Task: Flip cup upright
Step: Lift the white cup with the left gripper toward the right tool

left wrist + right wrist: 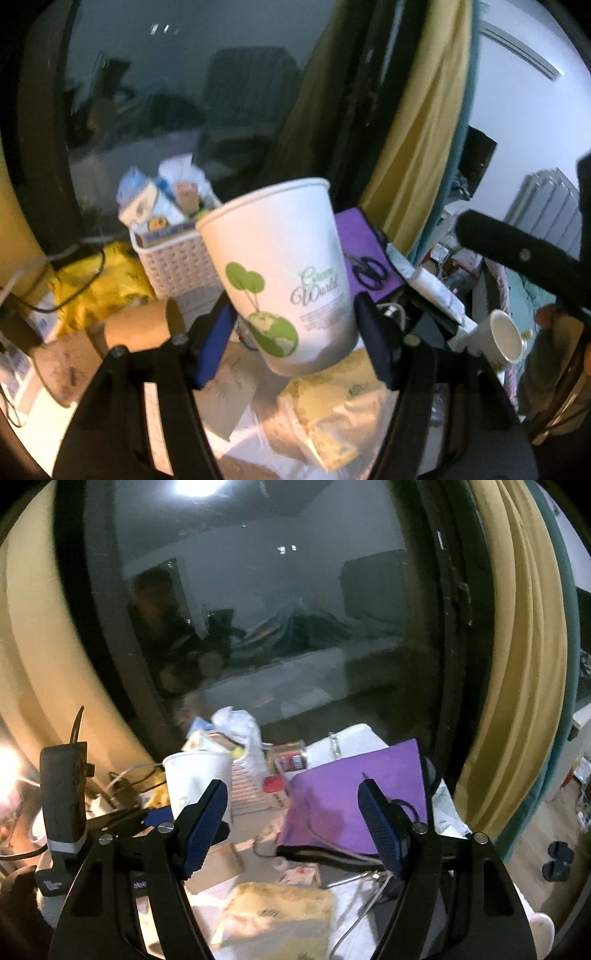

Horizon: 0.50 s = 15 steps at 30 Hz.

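Note:
A white paper cup point(284, 273) with a green tree print and "Green World" lettering sits between my left gripper's point(295, 332) blue pads, mouth up and tilted a little to the left, held above the cluttered table. The pads press its lower sides. The same cup point(197, 779) shows at the left of the right wrist view, with the left gripper's body below it. My right gripper point(295, 823) is open and empty, over a purple folder point(354, 794).
A white woven basket point(173, 262) full of packets stands behind the cup. A cardboard tube point(142, 326), a yellow bag point(99, 291), scissors point(369, 271) and a white mug point(506, 339) lie around. Yellow curtains point(517, 664) hang at the right; a dark window is behind.

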### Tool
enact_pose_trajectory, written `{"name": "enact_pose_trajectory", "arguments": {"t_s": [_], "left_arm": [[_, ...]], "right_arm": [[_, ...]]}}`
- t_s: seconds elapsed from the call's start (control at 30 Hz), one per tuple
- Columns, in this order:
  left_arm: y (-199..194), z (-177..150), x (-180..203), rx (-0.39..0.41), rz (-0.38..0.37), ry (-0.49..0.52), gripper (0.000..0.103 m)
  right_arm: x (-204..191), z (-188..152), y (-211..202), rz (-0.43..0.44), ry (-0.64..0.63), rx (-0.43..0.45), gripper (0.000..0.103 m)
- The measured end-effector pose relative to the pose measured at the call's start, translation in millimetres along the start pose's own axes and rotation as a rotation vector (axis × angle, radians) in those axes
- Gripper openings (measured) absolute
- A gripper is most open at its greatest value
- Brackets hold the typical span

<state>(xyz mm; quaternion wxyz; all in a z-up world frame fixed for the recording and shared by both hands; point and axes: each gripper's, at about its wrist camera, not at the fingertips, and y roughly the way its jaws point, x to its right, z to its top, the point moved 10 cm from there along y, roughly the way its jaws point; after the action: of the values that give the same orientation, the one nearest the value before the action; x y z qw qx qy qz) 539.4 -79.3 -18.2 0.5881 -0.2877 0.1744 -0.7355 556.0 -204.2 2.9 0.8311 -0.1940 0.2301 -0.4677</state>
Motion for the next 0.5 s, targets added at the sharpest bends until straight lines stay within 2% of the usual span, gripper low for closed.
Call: {"name": "enact_pose_trajectory", "arguments": {"t_s": [0.27, 0.5], "left_arm": [[-66.2, -16.5, 23.1, 0.098, 0.047, 0.114, 0.066], [-122.1, -51.0, 27.0, 0.139, 0.067, 0.14, 0.066]], "right_arm": [[-38.6, -9.8, -49.6, 0.076, -0.033, 0.02, 0.076], [-81.4, -29.0, -93.0, 0.135, -0.076, 0.028, 0.076]]}}
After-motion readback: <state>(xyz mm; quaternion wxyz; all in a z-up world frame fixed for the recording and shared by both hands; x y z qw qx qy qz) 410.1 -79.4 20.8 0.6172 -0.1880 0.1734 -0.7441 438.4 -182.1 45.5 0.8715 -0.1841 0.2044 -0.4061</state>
